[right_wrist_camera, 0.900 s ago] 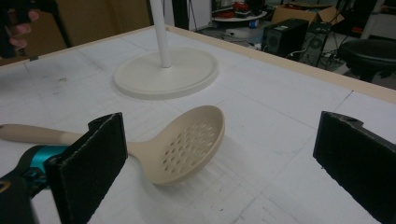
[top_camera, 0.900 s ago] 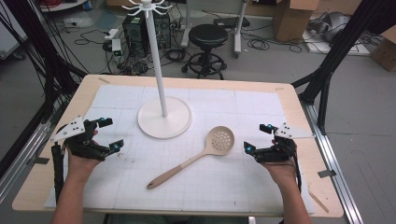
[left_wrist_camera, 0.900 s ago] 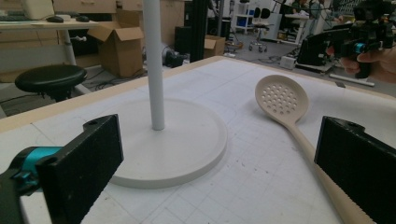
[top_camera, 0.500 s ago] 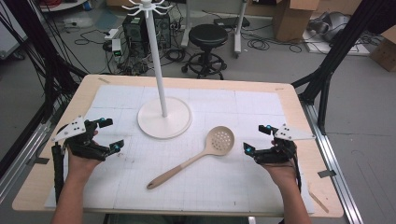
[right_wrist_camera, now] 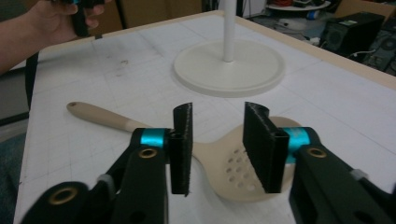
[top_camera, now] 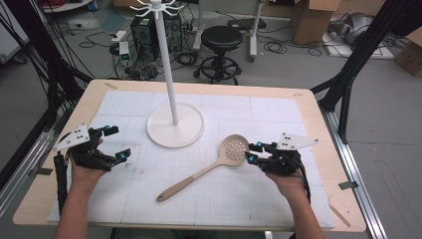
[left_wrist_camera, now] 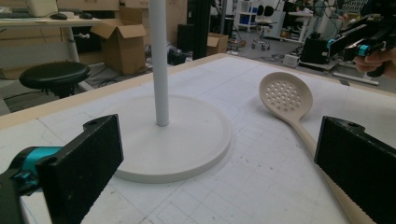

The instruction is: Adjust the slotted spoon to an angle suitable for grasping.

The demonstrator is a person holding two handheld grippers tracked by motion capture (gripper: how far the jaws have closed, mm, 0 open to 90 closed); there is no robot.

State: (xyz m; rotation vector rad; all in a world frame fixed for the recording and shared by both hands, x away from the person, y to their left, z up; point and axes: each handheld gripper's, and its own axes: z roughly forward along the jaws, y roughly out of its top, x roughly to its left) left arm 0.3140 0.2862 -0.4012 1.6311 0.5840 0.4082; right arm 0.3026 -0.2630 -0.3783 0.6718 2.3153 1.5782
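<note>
A beige slotted spoon (top_camera: pixel 235 148) lies on the white grid mat, head to the right, handle running down-left to the front middle. My right gripper (top_camera: pixel 250 152) is open with a narrow gap, its tips right at the spoon head's right edge. In the right gripper view its jaws (right_wrist_camera: pixel 219 140) stand just above the spoon head (right_wrist_camera: pixel 233 175), one on each side, with nothing between them. My left gripper (top_camera: pixel 118 143) hovers wide open at the mat's left, apart from the spoon. The left gripper view (left_wrist_camera: pixel 219 140) frames the spoon (left_wrist_camera: pixel 286 97) beyond its jaws.
A white stand with a round base (top_camera: pixel 175 125) and a tall pole (top_camera: pixel 166 64) stands at the mat's middle back. The wooden table (top_camera: pixel 318 129) ends close behind it. A black stool (top_camera: pixel 221 37), boxes and cables lie on the floor beyond.
My right gripper has slid left up to the spoon head, and its jaws have narrowed. The left gripper and the spoon have stayed put.
</note>
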